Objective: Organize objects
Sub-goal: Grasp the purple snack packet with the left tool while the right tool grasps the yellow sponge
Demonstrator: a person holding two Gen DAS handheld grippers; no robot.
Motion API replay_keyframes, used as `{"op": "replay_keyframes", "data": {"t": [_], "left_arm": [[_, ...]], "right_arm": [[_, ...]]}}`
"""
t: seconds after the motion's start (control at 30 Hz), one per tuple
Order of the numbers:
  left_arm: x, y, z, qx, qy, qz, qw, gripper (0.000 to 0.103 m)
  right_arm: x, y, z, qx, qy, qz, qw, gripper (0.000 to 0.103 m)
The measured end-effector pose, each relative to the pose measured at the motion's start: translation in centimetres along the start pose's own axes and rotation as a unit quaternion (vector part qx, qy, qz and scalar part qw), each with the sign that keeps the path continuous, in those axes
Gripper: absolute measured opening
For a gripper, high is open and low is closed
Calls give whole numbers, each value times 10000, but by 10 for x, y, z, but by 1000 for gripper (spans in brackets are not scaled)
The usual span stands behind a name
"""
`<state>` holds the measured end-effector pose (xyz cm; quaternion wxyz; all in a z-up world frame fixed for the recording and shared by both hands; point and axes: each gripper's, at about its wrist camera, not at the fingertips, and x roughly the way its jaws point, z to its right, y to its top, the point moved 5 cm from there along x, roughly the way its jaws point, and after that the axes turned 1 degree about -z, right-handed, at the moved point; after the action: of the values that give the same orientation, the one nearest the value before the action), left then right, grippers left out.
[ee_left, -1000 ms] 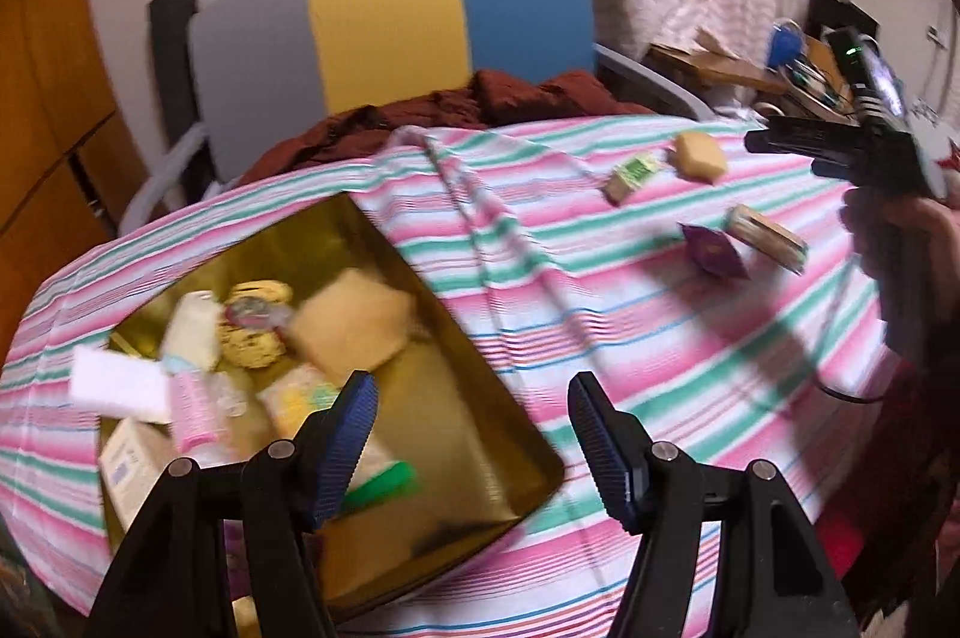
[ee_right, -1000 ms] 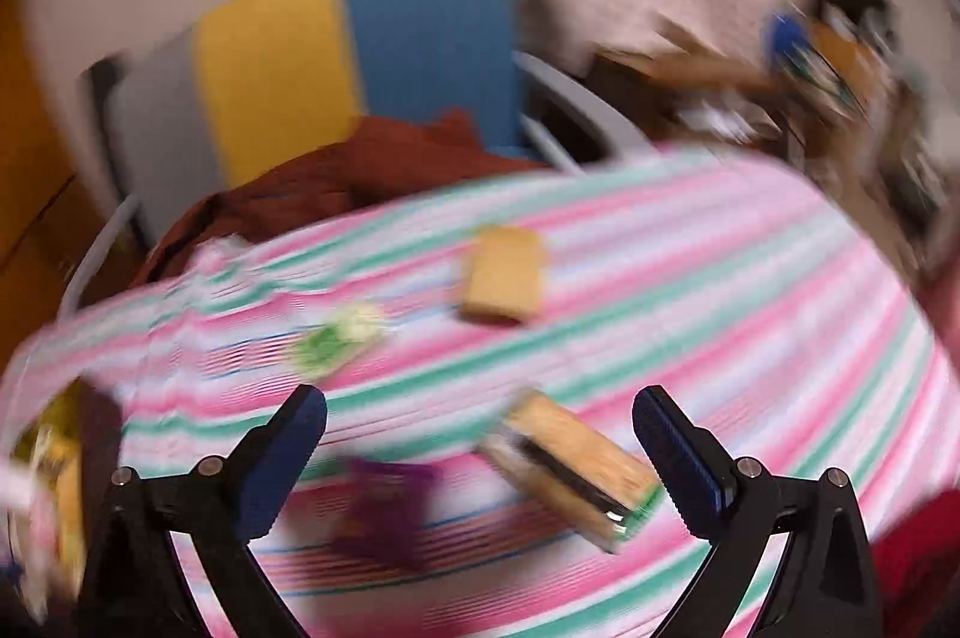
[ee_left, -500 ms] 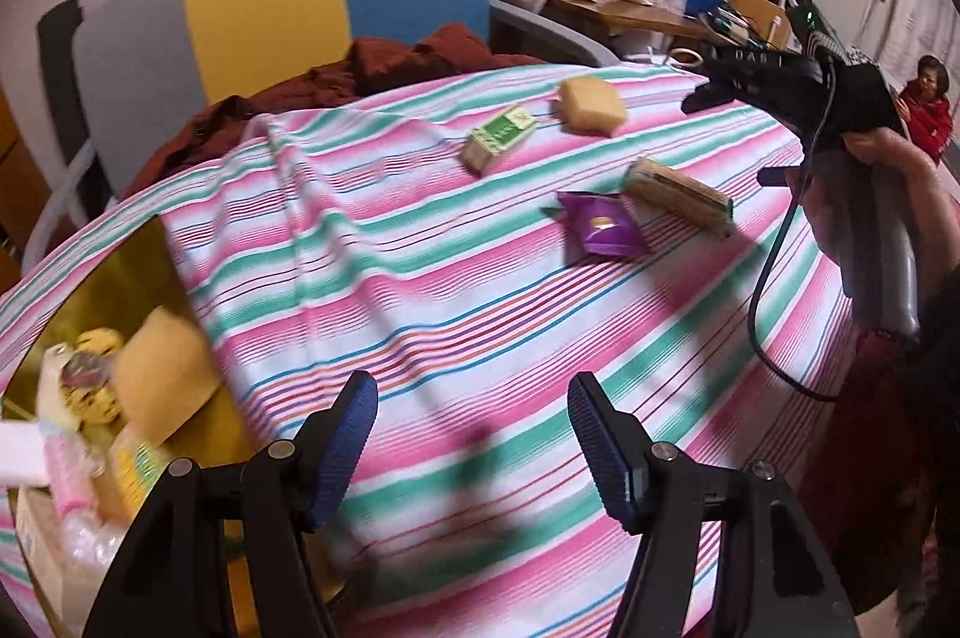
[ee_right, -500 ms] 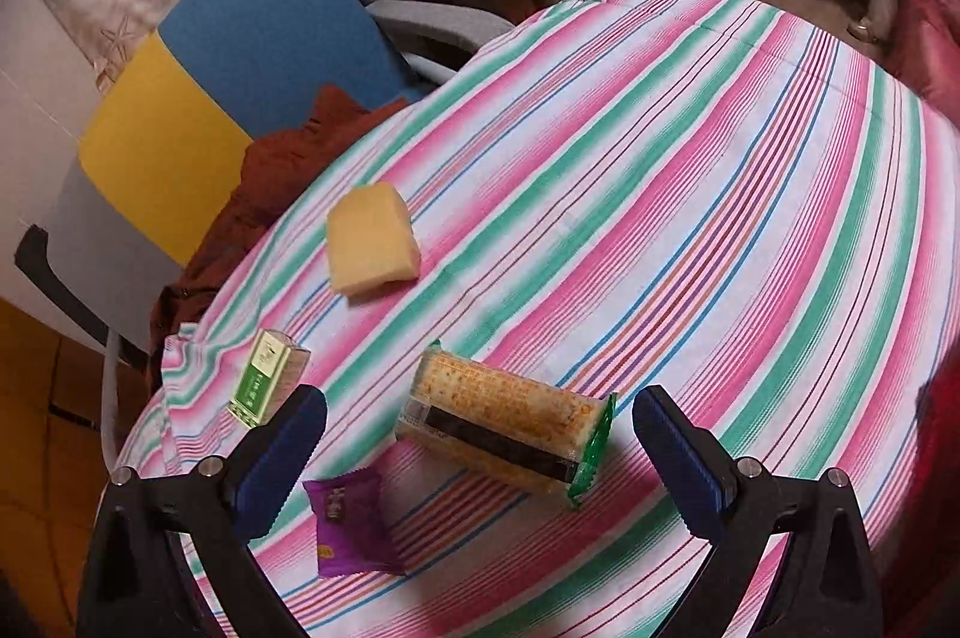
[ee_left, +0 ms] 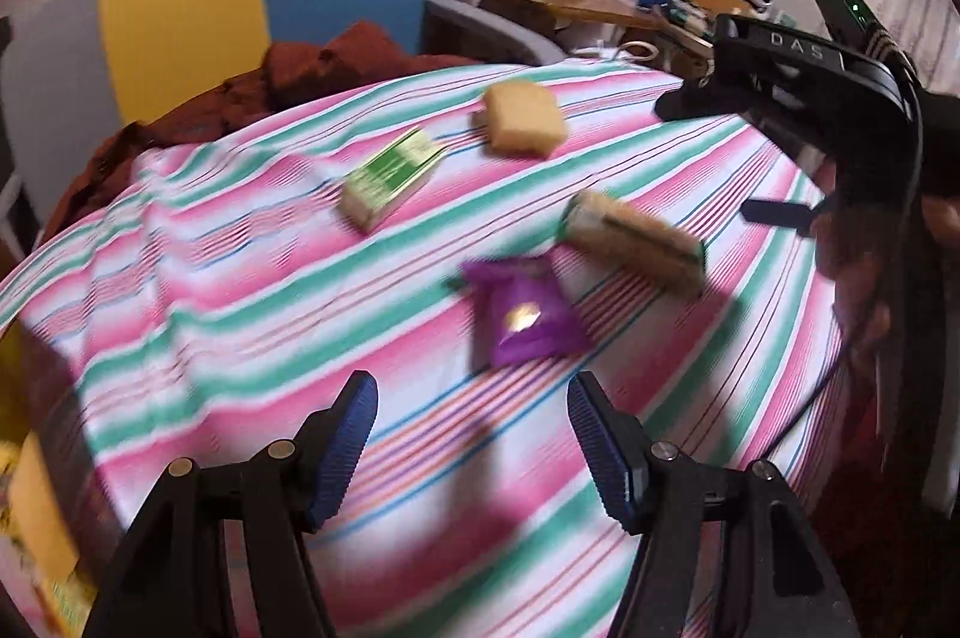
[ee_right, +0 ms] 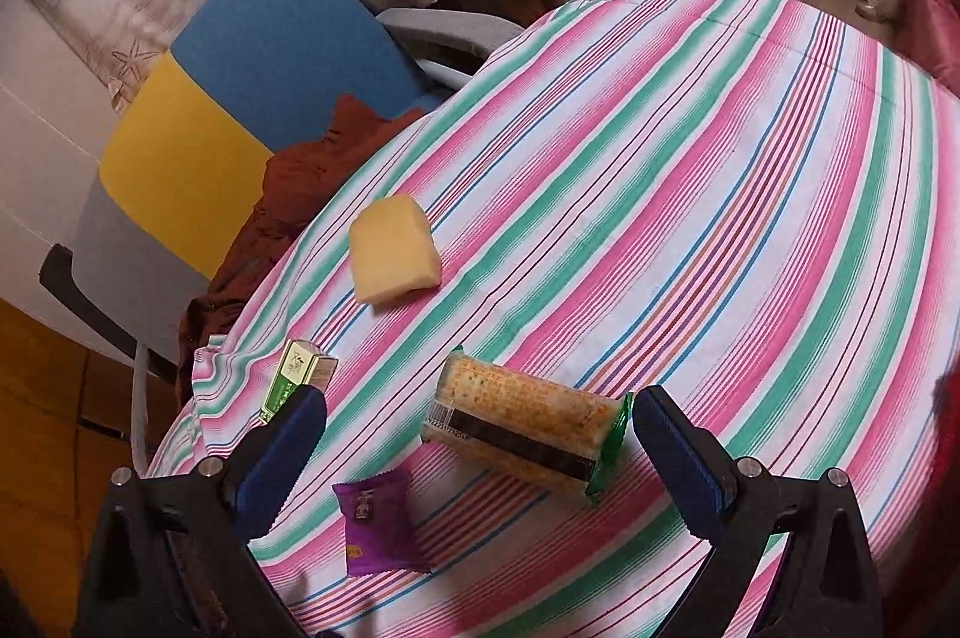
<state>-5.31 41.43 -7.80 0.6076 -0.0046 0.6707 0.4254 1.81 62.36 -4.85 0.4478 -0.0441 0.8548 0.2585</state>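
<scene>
Both grippers moved closer to the snacks. Left gripper is wide, purple packet just ahead. Right gripper is wide around the cracker pack. Four things wait on the desk.

1. "DAS" stands in pale letters on the black right gripper body, upper right of the left wrist view.
2. The cracker packet bears a barcode whose digits are too small to read.
</scene>
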Motion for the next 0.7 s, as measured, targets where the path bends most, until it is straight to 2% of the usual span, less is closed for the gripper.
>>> {"op": "replay_keyframes", "data": {"t": [0.27,0.4,0.47,0.5,0.53,0.63,0.7], "left_arm": [[52,33,20,141,-10,-274,9995,67],[78,37,24,272,196,-474,9983,67],[86,35,21,257,296,-546,9977,57],[84,36,21,292,327,-418,9982,48],[82,35,19,295,332,-395,9982,44],[73,26,12,185,272,-337,9989,41],[64,15,7,143,363,-218,9990,40]], "right_arm": [[0,2,1,17,10,-1,10000,103],[3,2,2,0,11,-59,10000,103],[4,1,0,-58,-12,-77,10000,103],[5,1,0,-79,-26,-75,9999,103],[5,1,-1,-118,-50,-72,9999,103],[7,-1,-5,-285,-77,-88,9995,103],[7,-2,-9,-416,-123,-80,9990,103]]}}
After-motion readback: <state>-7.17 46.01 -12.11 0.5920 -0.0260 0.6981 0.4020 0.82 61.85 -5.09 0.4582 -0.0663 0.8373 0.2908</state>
